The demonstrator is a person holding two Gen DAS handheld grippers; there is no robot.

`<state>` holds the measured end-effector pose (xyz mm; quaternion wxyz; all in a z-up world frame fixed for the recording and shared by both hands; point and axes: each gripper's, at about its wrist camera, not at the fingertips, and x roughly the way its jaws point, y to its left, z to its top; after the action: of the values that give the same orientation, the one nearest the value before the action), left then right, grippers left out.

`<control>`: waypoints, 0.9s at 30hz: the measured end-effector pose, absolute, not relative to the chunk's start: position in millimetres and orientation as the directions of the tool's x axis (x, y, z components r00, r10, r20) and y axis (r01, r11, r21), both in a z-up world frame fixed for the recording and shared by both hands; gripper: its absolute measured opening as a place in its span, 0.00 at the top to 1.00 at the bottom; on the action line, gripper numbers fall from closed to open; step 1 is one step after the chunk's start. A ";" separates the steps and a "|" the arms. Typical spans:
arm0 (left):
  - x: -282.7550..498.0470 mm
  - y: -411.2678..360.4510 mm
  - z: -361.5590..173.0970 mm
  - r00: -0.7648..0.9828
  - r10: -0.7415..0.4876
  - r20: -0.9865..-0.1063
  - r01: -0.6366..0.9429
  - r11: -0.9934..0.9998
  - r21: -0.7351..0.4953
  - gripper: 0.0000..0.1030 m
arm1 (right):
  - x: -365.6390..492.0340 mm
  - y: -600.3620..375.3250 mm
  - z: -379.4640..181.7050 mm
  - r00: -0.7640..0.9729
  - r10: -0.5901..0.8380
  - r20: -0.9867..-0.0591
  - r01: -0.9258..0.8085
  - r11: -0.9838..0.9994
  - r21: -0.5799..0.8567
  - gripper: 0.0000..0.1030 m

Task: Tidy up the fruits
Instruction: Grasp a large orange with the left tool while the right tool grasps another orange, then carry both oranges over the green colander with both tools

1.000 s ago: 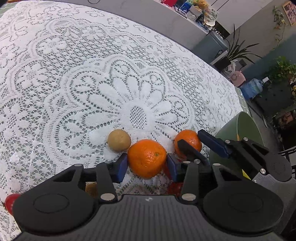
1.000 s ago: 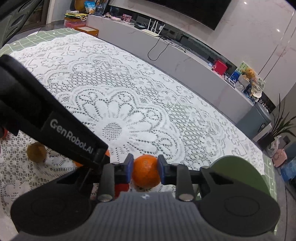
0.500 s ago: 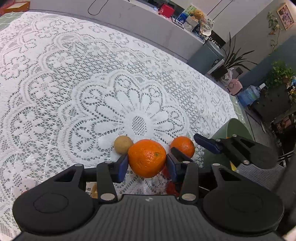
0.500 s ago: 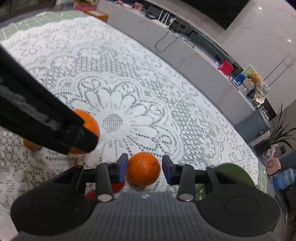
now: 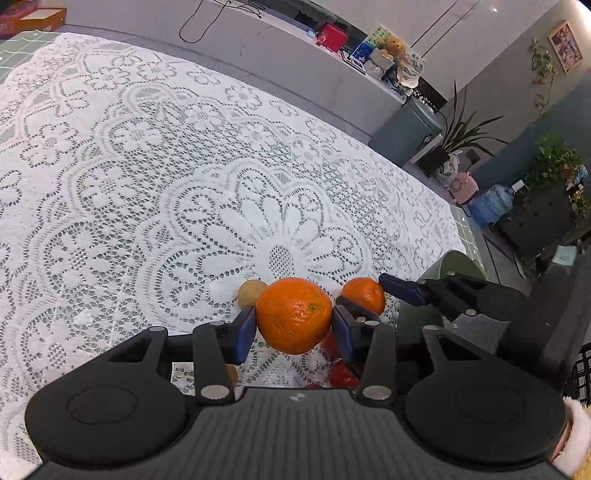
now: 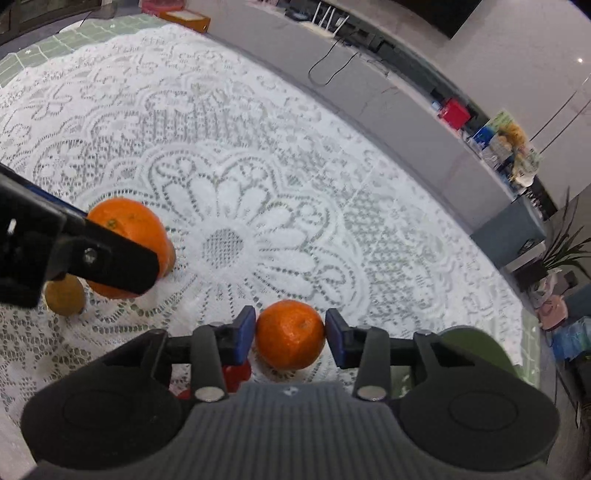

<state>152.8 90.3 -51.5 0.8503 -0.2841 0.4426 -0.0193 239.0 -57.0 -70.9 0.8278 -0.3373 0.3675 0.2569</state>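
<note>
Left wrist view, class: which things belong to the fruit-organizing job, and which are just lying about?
Job: large orange, small orange, brown fruit, red fruit, probably the green container.
Lying about: red box, potted plant, water jug, black cable.

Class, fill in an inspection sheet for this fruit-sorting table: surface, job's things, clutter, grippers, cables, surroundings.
Surface: white lace tablecloth covering the table.
Job's things: large orange; small orange; tan round fruit; red fruit, partly hidden under the grippers; green container at the cloth's right edge.
Clutter: nothing seen.
Grippers: left gripper shut on the large orange; right gripper has just been opening its jaws, and the small orange sits between them on the cloth.
Cables: black cable on the grey counter.
Surroundings: red box, potted plant, water bottle.
</note>
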 end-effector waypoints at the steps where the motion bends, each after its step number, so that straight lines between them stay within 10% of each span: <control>1: 151.9 91.1 -50.4 0.611 -0.282 -0.740 -0.219 0.838 -0.500 0.51 | 236.7 -58.2 -66.2 0.609 0.186 -0.771 -0.665 0.649 -0.369 0.63; 27: 118.1 46.1 -3.5 0.665 -0.290 -0.688 -0.102 0.877 -0.469 0.51 | 153.2 -156.2 21.2 0.734 0.353 -0.580 -0.480 0.874 -0.077 0.63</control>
<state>118.1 46.1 -3.5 0.8798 -0.2418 0.4057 -0.0534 153.2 -156.2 21.2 0.9245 -0.1115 0.2864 0.2252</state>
